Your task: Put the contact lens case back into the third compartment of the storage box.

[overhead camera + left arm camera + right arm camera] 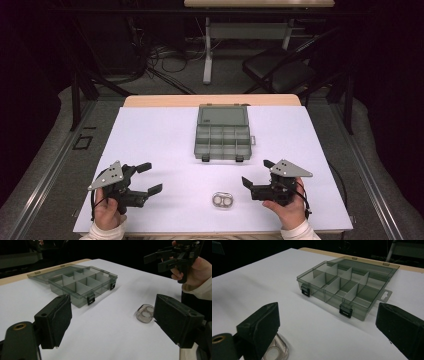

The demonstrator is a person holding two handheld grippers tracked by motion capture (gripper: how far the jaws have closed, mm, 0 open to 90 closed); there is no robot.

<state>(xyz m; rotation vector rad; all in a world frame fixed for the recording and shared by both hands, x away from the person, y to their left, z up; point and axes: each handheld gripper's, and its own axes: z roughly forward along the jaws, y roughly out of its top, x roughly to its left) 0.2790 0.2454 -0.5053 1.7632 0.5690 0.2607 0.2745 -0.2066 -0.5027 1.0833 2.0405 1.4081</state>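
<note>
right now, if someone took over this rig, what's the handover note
Left gripper: open, holding nothing, at the near left of the white table.
Right gripper: open, holding nothing, at the near right.
Small clear case: lies on the table between the two grippers, near the front edge, untouched.
Compartment box: mid-table, lid open and laid back; its compartments look empty.
Done: box is open.
Left: likely pick up the small case and move it to the box.
</note>
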